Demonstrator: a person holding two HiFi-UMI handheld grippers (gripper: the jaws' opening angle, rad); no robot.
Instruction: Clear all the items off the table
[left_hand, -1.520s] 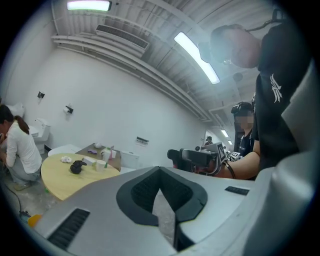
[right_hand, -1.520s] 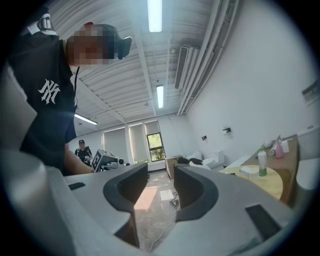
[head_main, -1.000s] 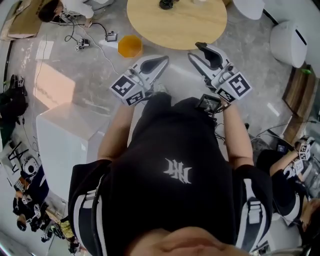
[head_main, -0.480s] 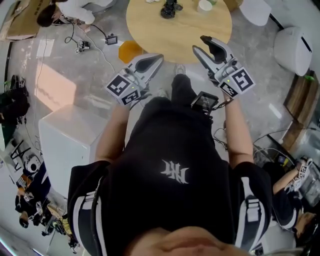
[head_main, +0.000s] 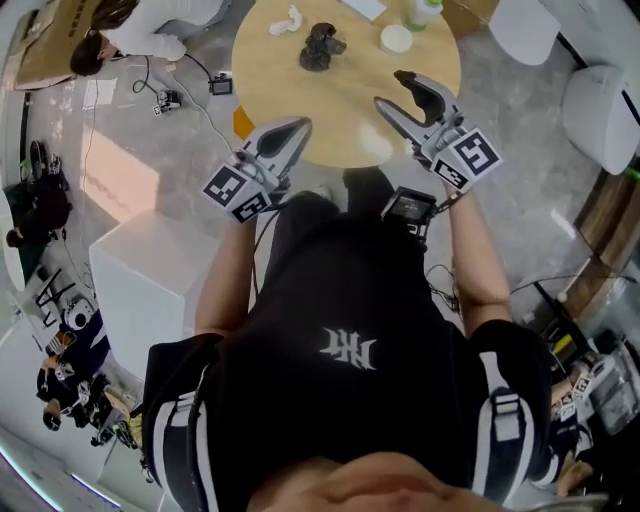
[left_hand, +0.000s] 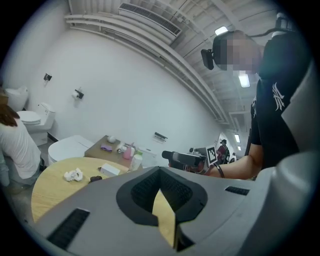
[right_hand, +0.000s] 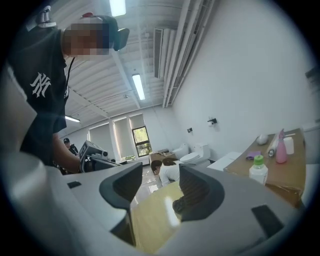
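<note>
Tongs differ: right tongs (head_main: 392, 90) empty, just spreading apart; left tongs (head_main: 296, 127) closed, empty.

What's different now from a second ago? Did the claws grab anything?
The person stepped up to the round table, so both claws now reach over its near edge. The right claw has just been opening its jaws, with nothing between them. The left claw stayed shut and empty. Neither claw touches anything on the table.

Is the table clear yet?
No: the head view shows a dark object, a crumpled tissue and a white cup lying on the table.
</note>
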